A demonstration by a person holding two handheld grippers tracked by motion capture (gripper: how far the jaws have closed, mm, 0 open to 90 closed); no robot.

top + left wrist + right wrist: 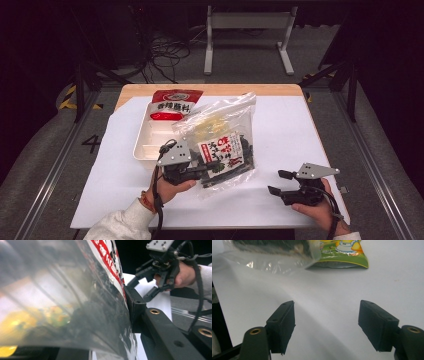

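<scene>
Soft, slippery plastic is what the left tool has clamped: it grips the clear bag of snack packets near its lower edge, and the bag will likely sag and slide, so a hold on bunched film by an edge seems safest. Off to its side, the right tool hangs wide open over the counter, holding nothing, and beyond the bag sits a white tray with a red packet.

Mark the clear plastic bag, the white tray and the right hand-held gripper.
clear plastic bag (220, 122), high view, on its upper clear part.
white tray (141, 148), high view, on its left rim.
right hand-held gripper (278, 182), high view, midway between its open jaw tips.
</scene>
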